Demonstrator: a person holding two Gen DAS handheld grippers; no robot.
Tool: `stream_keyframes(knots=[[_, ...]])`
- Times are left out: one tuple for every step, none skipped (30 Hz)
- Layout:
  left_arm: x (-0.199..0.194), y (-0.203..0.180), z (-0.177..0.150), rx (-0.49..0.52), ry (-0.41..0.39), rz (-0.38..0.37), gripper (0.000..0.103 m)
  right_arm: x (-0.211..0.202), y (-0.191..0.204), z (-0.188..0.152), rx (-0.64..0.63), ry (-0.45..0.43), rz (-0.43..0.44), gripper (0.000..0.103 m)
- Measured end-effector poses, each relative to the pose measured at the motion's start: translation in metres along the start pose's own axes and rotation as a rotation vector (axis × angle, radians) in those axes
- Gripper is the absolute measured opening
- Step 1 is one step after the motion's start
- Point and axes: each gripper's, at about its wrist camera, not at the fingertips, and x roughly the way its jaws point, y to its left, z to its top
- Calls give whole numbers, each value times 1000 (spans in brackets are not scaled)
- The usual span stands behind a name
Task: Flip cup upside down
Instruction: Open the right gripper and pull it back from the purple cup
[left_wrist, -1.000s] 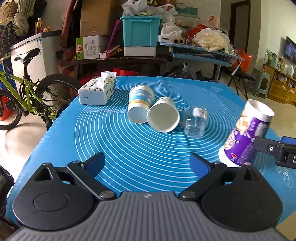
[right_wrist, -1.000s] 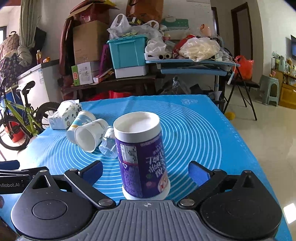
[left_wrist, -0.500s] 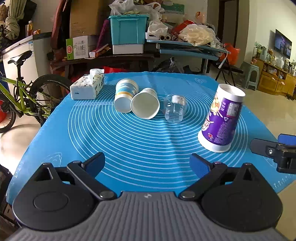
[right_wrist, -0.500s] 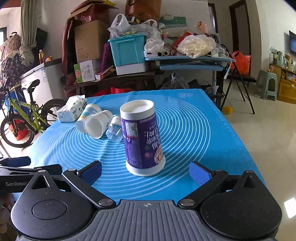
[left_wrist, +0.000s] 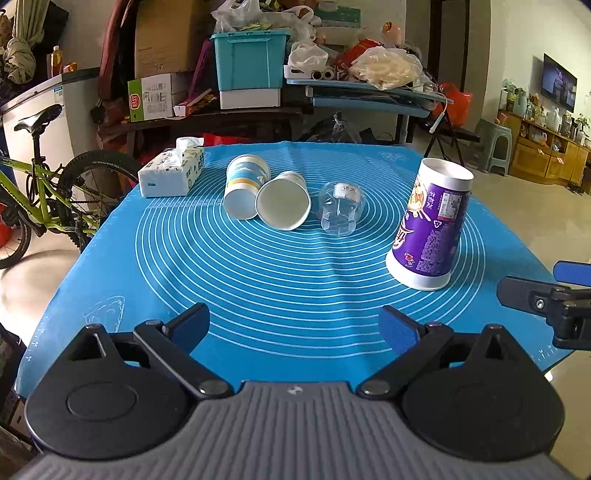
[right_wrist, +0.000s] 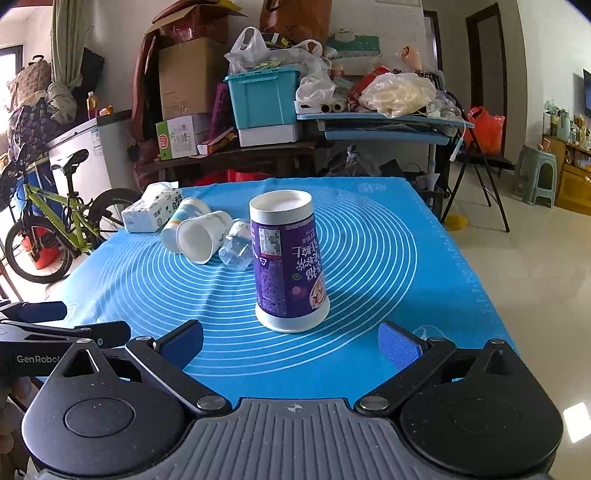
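Observation:
A purple paper cup (right_wrist: 286, 258) stands upside down on the blue mat (right_wrist: 369, 251), wide rim down; it also shows at the right in the left wrist view (left_wrist: 430, 225). My right gripper (right_wrist: 291, 341) is open and empty, a short way back from the cup. My left gripper (left_wrist: 295, 326) is open and empty near the mat's front edge. Two paper cups, one white (left_wrist: 283, 205) and one with a blue band (left_wrist: 243, 186), lie on their sides. A clear plastic cup (left_wrist: 340, 208) lies beside them.
A tissue pack (left_wrist: 171, 171) sits at the mat's far left. A green bicycle (left_wrist: 44, 199) stands left of the table. Cluttered shelves with a teal bin (left_wrist: 248, 61) stand behind. The table's right edge drops to tiled floor (right_wrist: 535, 277).
Both grippers have pulled back toward the table's front. The right gripper has drawn away from the purple cup, which stays upside down on the mat.

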Motion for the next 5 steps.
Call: stream_keyframes(knots=[[0, 0, 0, 0, 0, 0, 97, -1, 0, 0, -1, -1, 1, 102], [0, 0, 0, 1, -1, 0, 97, -1, 1, 0, -2, -1, 1, 102], [0, 0, 0, 2, -3, 0, 97, -1, 1, 0, -3, -1, 1, 102], [-1, 0, -1, 4, -6, 1, 97, -1, 1, 0, -5, -1, 1, 102], [-1, 0, -1, 5, -8, 1, 97, -2, 1, 0, -6, -1, 0, 102]])
